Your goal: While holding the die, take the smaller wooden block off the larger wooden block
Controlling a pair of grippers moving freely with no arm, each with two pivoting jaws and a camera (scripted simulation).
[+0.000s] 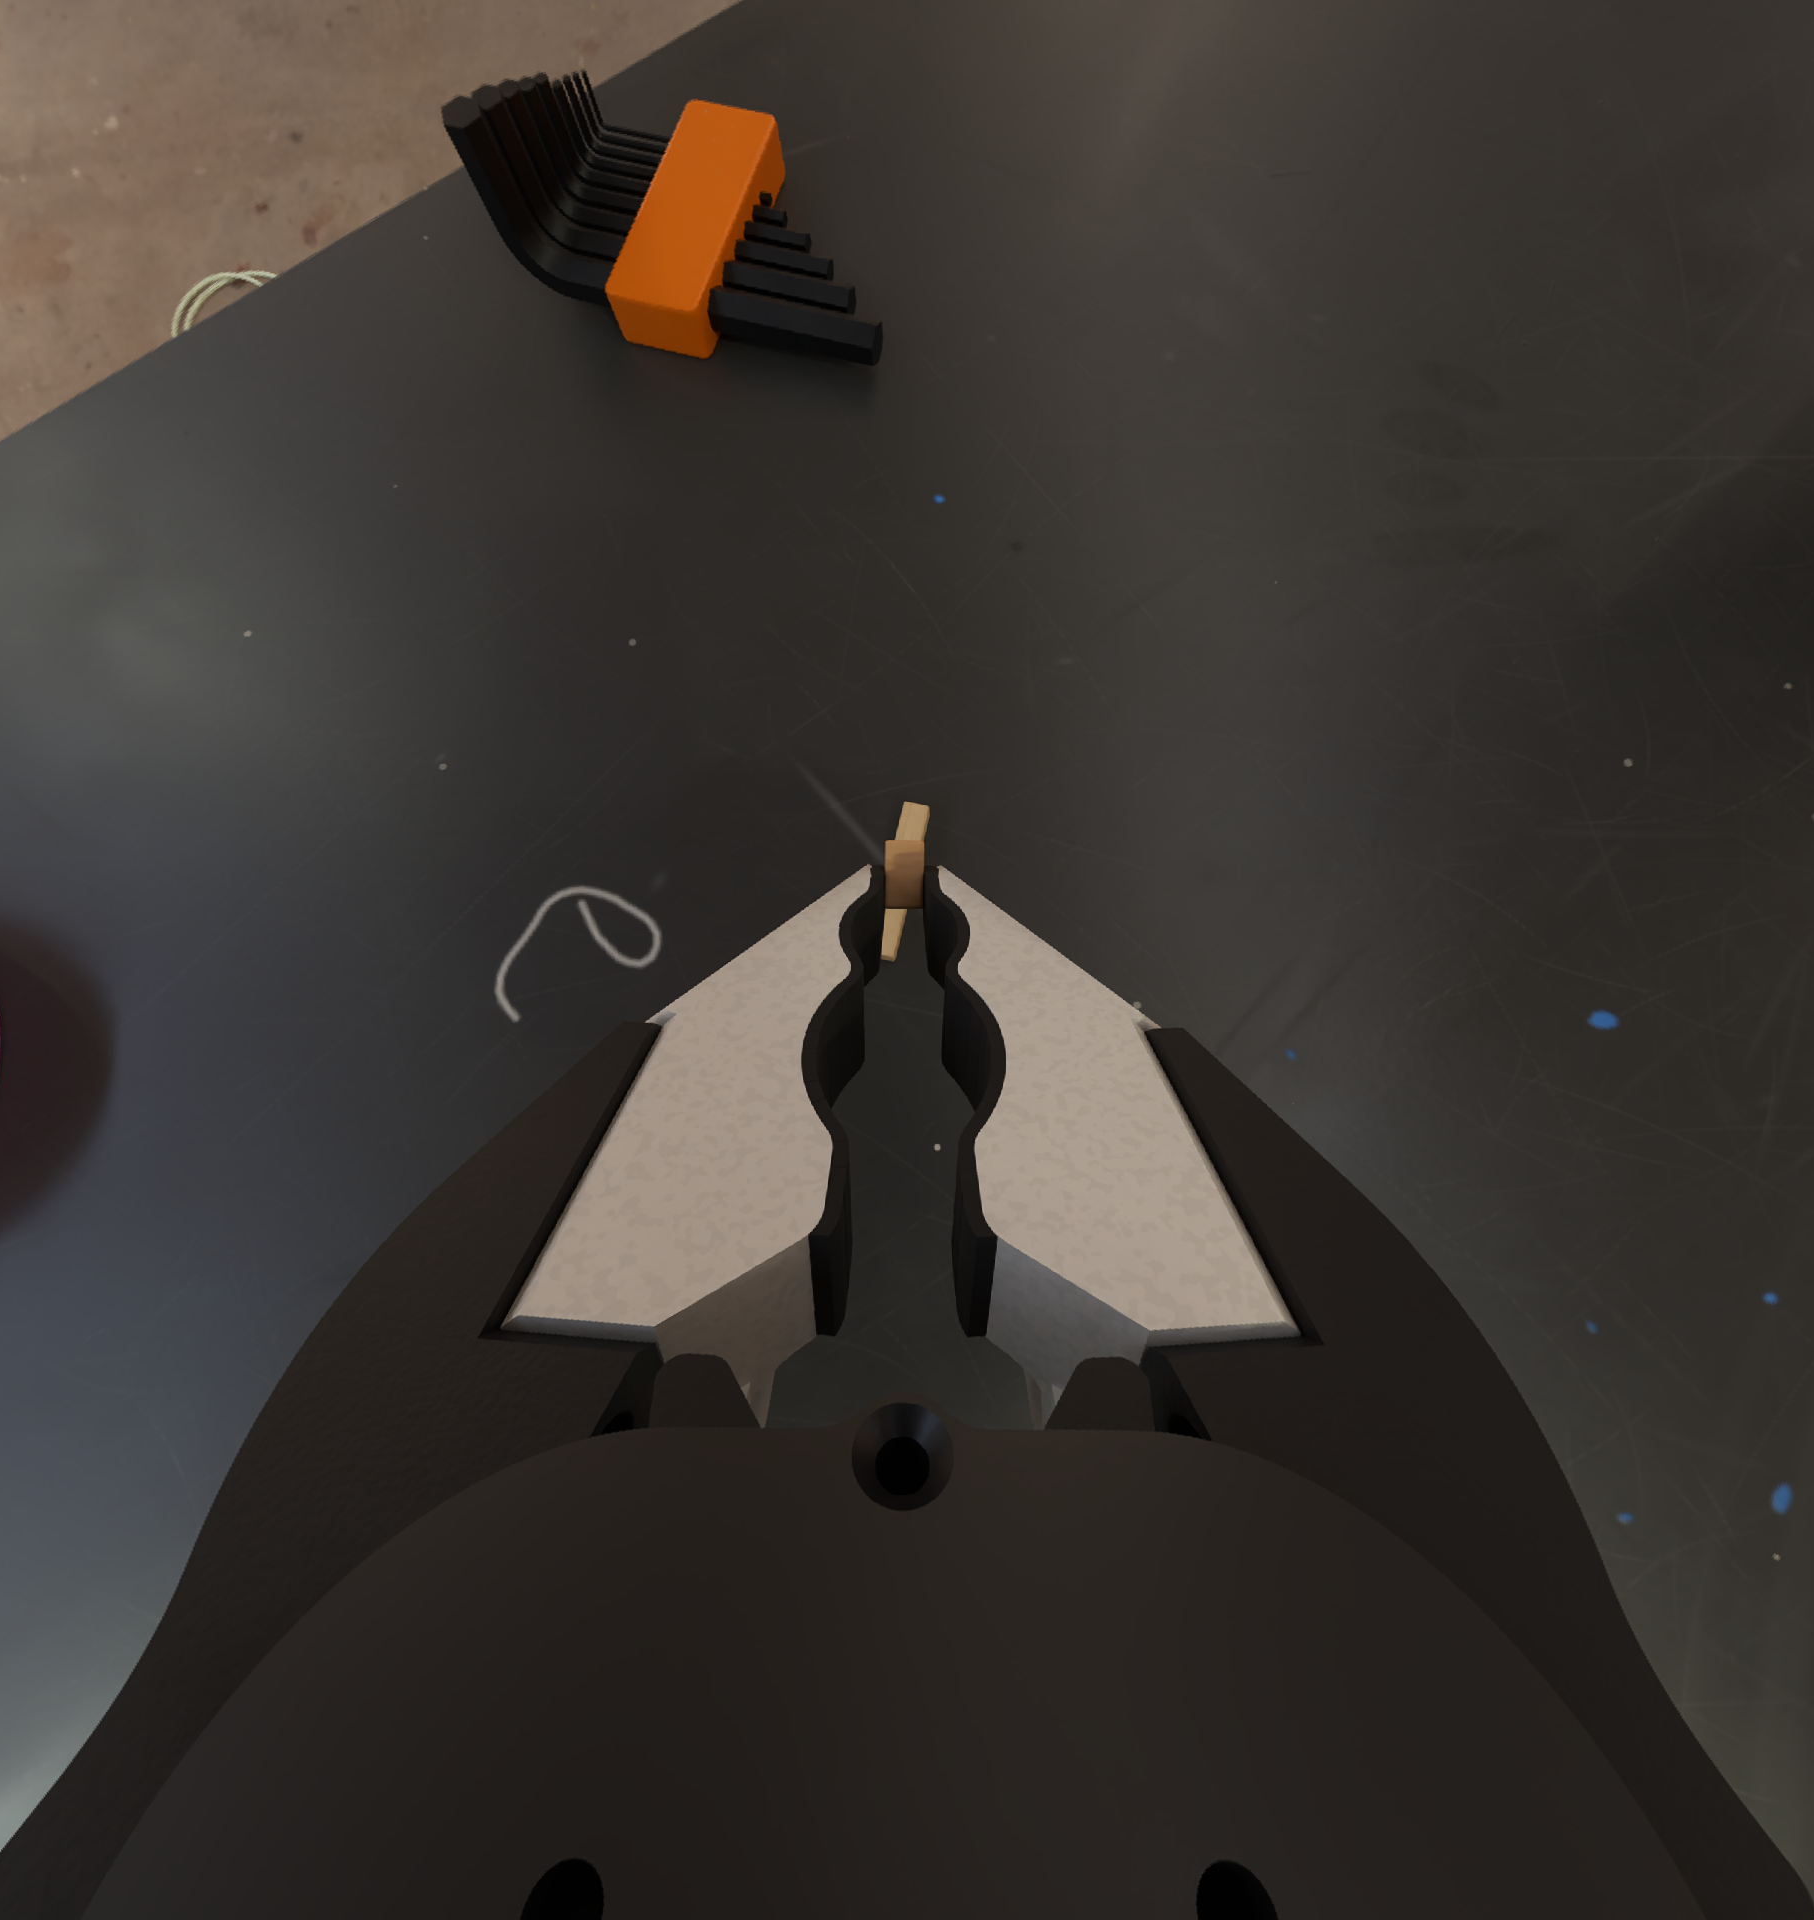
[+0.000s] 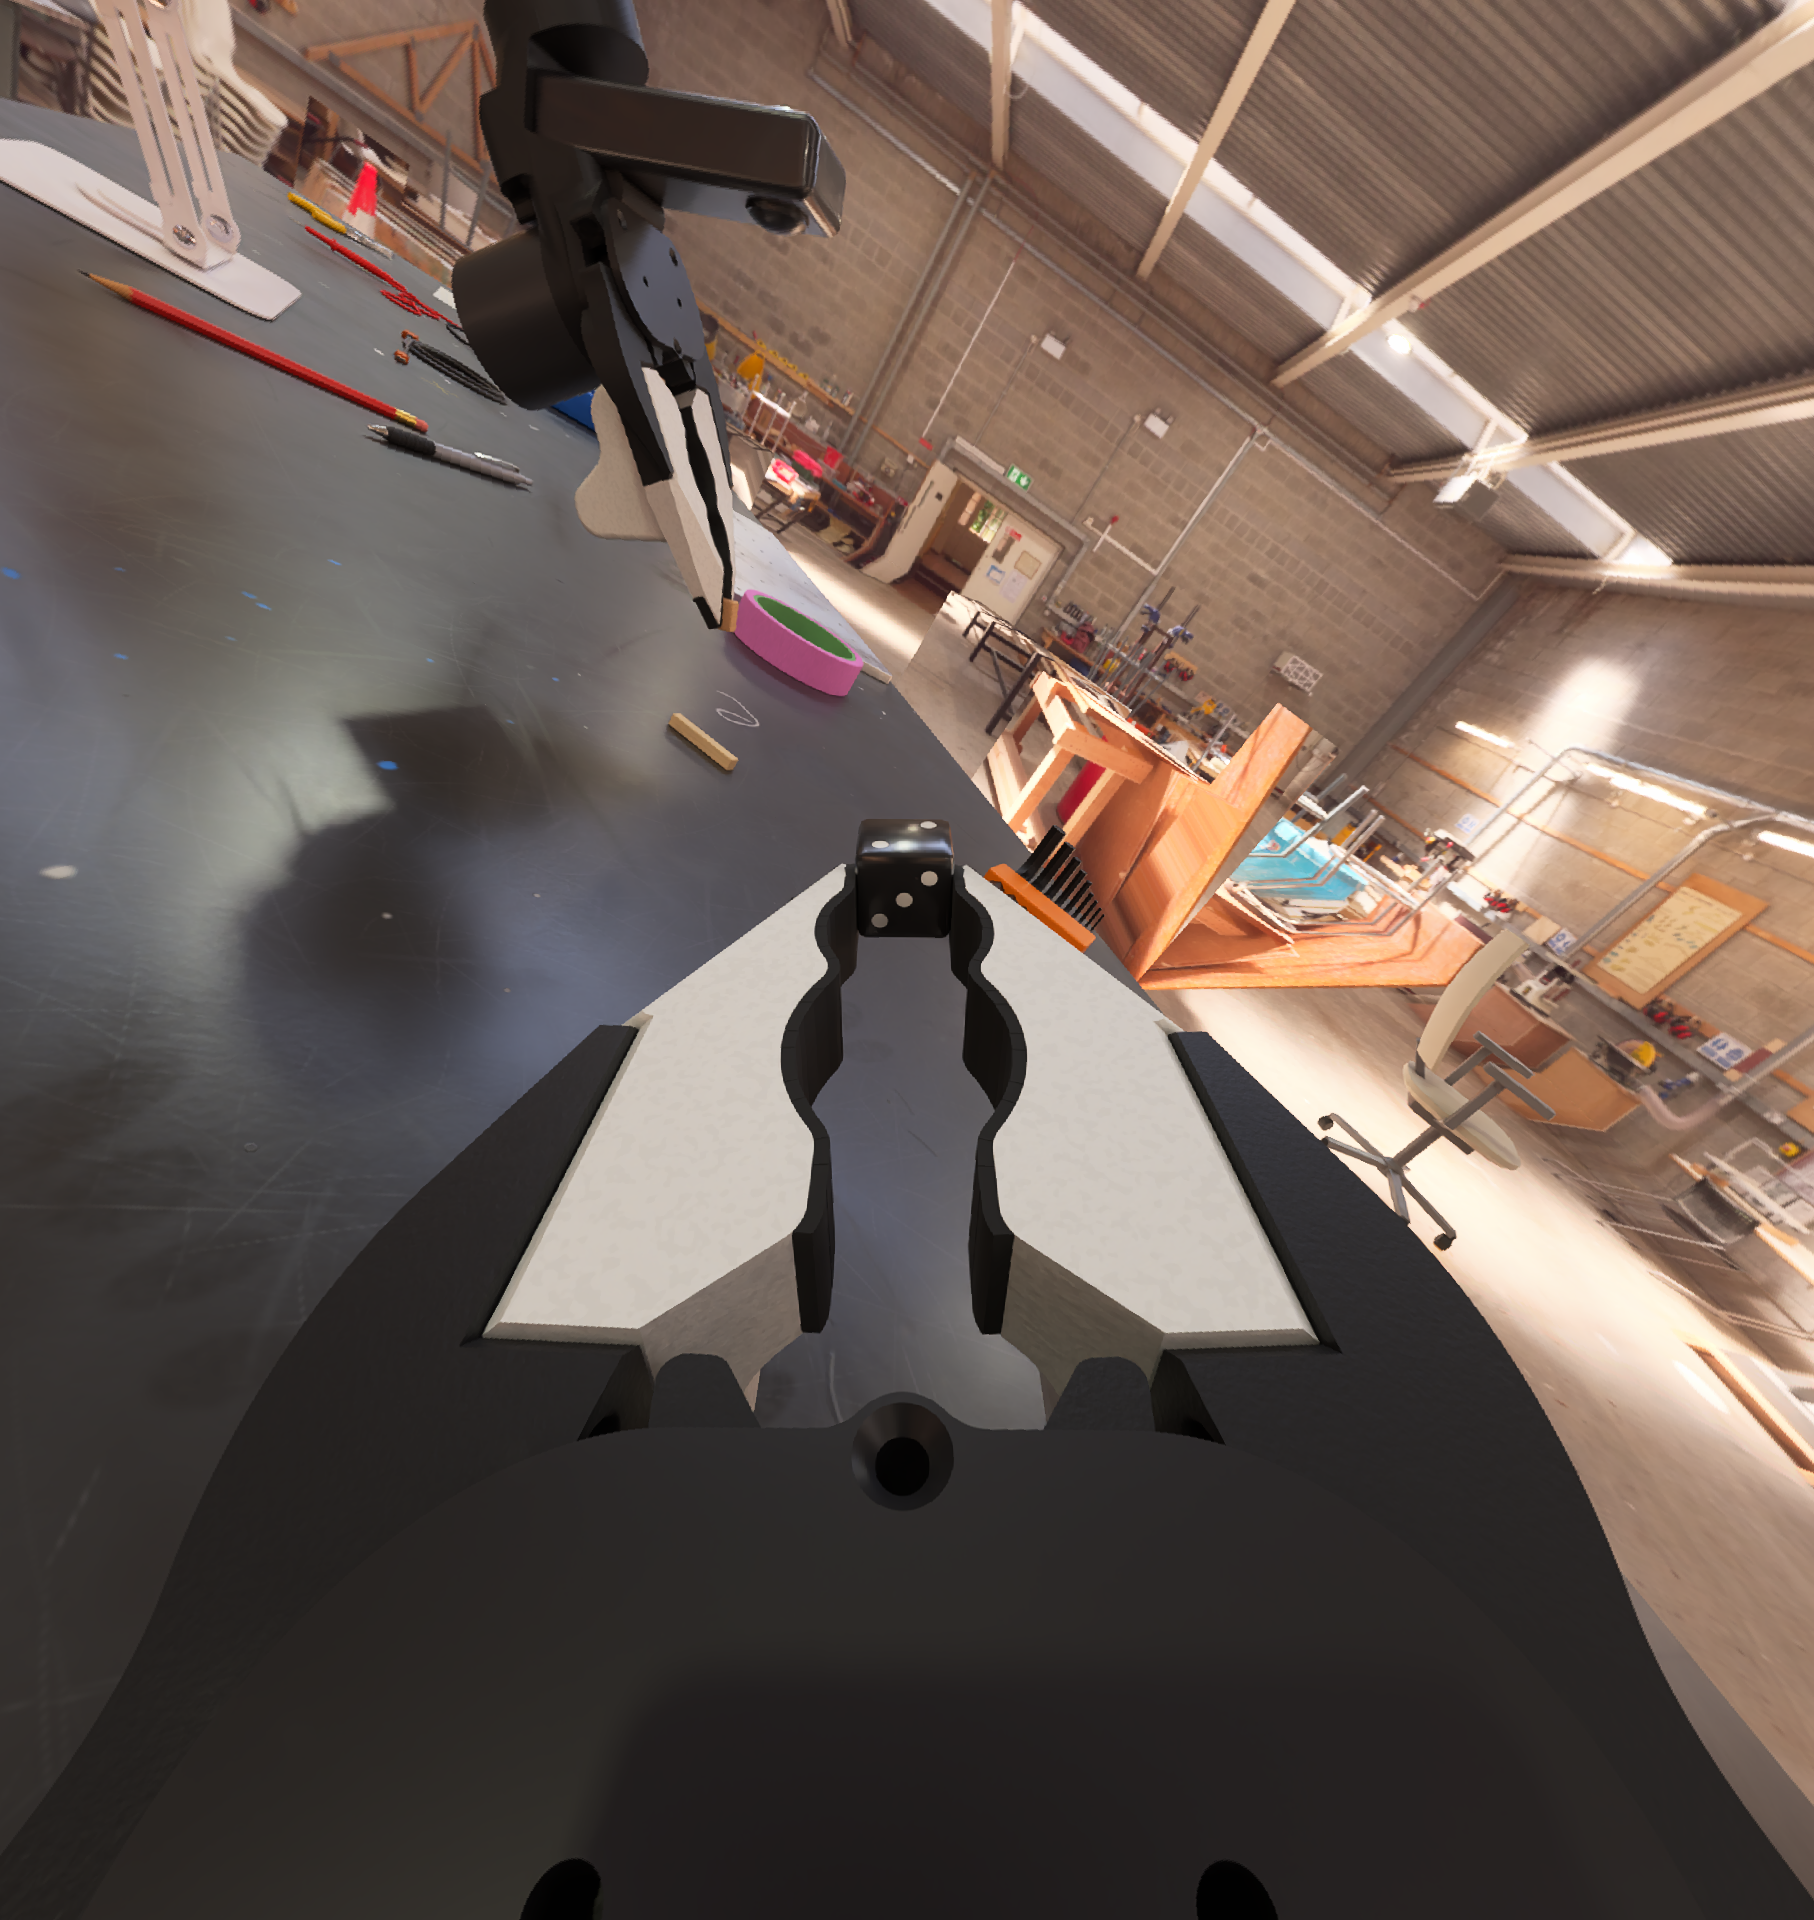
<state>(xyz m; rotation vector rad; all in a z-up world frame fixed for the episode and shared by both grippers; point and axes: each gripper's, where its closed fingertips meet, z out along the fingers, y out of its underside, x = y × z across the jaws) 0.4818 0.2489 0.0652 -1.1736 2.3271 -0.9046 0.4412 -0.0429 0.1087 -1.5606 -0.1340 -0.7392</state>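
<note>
We are clamping the black die (image 2: 903, 883) in our right hand-held gripper (image 2: 903, 894) and pinching the smaller wooden block (image 1: 904, 873) aloft in our left hand-held gripper (image 1: 904, 883), above the larger wooden block (image 2: 703, 742) lying on the counter (image 2: 207, 831), where either shallow fingertip grasp is risking a slip.

Legible text: none on the worktop (image 2: 207, 727) items. Die (image 2: 904, 883): white pips only, three on the near face. Wall signs and posters (image 2: 1667, 935): too small to read.
</note>
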